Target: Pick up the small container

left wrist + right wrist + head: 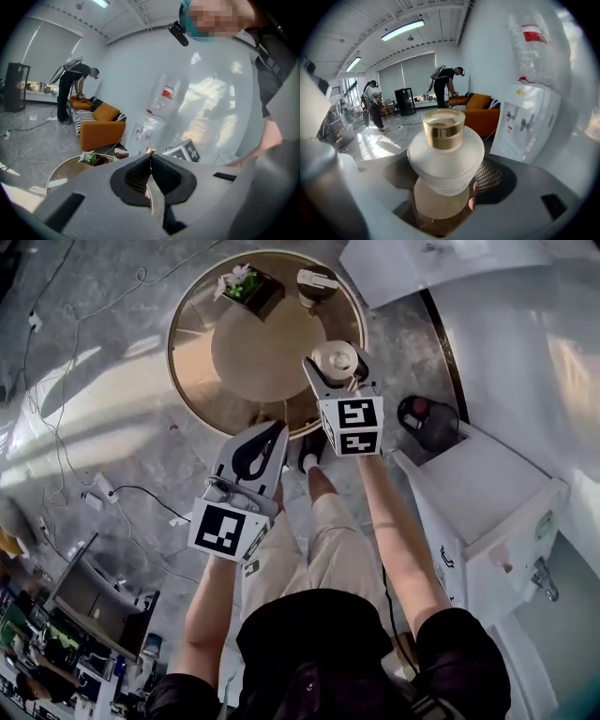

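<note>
1. Right tool (446,180) has its two jaws shut tight on the small container (446,157). One jaw is on each side of it, low down on its round body.
2. That small container is white and round, with a shiny gold cap (443,128) on top. It stands upright in the tool.
3. From the head view, the right tool (336,364) holds the small container (335,359) up in the air. It is over the near edge of the round brown table (199,345), not touching it.
4. Left tool (150,160) has its jaws pressed together, with nothing between them. In the head view the left tool (271,439) is near the table's edge, lower than the right one, and well apart from the container.
5. On the far side of the table sits a little green plant (246,283) in a dark pot.
6. Far off in the room there is an orange sofa (100,127), and a person (71,89) bends over by it.
7. A white water cooler (526,125) stands by the wall.
</note>
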A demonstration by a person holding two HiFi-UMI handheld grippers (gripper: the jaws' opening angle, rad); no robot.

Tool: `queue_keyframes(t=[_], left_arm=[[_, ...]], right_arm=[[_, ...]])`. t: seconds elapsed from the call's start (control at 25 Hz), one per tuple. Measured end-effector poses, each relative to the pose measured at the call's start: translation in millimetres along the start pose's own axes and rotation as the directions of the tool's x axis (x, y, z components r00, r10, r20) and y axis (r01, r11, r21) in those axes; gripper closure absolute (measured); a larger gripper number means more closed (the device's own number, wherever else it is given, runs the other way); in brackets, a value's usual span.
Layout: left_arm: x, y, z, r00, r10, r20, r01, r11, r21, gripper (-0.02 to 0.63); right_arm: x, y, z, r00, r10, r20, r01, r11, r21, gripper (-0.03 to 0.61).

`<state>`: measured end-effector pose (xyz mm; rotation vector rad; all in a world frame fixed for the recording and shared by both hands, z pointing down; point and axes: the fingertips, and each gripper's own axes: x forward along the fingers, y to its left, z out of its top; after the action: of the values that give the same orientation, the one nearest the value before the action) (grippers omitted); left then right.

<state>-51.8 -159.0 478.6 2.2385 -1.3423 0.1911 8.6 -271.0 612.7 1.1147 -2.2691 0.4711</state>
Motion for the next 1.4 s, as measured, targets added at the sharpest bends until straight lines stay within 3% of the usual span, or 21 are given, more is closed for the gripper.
queue_keyframes(t=[0.16,0.56,0.96,1.4], left_arm=[[-10.2,-16.4,32.1,0.998,0.032,0.049,-0.03,0.999,-0.029,0.595],[-40.7,-45.7,105.2,0.985,0.117,0.125,-0.119,0.993,0.012,0.595],[-76.8,-49.8,176.5,0.961,0.183,0.206,-0.191,0.981,0.019,0.595],[-99.3,-63.7,233.4,0.938,0.191,0.29,-0.222,0.972,0.076,0.595]], right_arm=[[-41.4,1.0,54.4,0.999,0.028,0.026,-0.028,0.999,-0.02,0.244],[-127.8,9.5,157.3,0.992,0.079,0.102,-0.077,0.997,-0.022,0.244],[-196.6,30.9,231.9,0.976,0.167,0.143,-0.155,0.984,-0.089,0.244],[-243.4,60.9,277.4,0.941,0.296,0.163,-0.269,0.948,-0.169,0.244]])
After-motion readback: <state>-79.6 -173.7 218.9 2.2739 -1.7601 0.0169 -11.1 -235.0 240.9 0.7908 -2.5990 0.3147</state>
